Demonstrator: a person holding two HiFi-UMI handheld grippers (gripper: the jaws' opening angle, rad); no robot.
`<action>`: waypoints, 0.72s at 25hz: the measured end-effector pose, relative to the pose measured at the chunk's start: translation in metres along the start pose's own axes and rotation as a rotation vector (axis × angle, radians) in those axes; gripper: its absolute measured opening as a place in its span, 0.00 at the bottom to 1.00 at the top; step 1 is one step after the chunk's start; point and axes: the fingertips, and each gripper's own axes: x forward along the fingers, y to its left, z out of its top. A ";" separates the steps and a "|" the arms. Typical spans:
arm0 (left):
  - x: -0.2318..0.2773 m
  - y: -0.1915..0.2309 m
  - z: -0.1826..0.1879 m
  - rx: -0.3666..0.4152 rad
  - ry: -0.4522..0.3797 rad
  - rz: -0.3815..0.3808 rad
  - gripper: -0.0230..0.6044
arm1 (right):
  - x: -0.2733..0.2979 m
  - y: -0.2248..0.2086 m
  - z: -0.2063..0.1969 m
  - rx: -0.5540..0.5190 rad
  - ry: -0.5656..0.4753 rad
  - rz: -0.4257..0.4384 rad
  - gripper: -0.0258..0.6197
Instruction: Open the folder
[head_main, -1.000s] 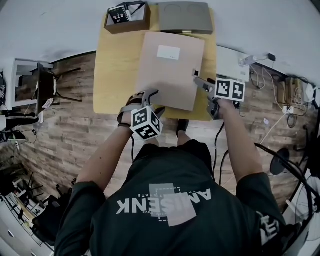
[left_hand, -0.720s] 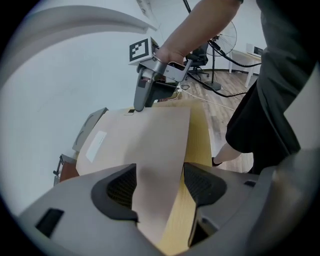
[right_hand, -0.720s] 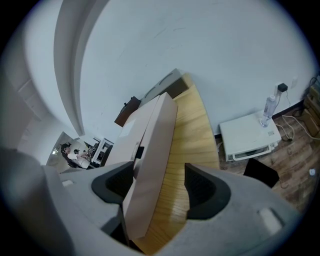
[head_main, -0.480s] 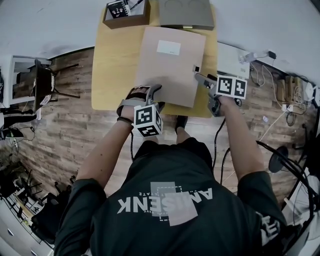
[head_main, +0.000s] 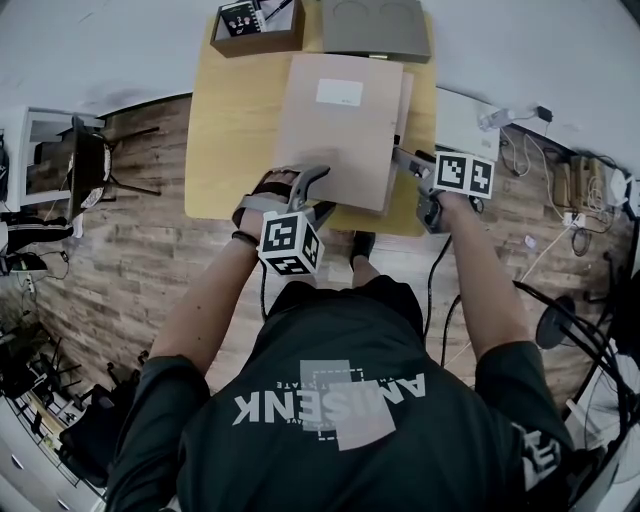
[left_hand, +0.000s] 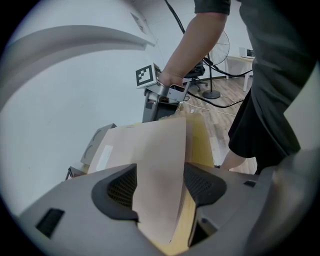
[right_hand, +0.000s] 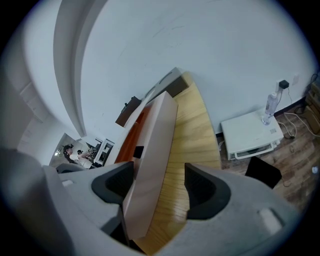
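While downward-angled, left gripper (head_main: 320, 192) astride folder (head_main: 340, 135).

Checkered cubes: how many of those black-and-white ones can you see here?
2. One cube rides the left tongs at the folder's near edge; the other rides the right tongs at the folder's right edge. None seems hidden.

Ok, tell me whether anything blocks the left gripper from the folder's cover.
Nothing visible does. The folder cover lies right between the jaws of the left gripper, with no other object in the gap.
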 end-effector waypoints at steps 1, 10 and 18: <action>-0.001 0.000 0.000 -0.002 -0.004 0.003 0.50 | 0.000 0.000 0.000 0.002 -0.002 0.000 0.51; -0.025 0.008 -0.004 -0.201 -0.117 0.055 0.43 | -0.001 -0.002 -0.001 0.017 0.001 0.008 0.51; -0.058 0.034 0.005 -0.316 -0.293 0.274 0.40 | -0.001 -0.002 0.000 0.002 0.022 0.001 0.51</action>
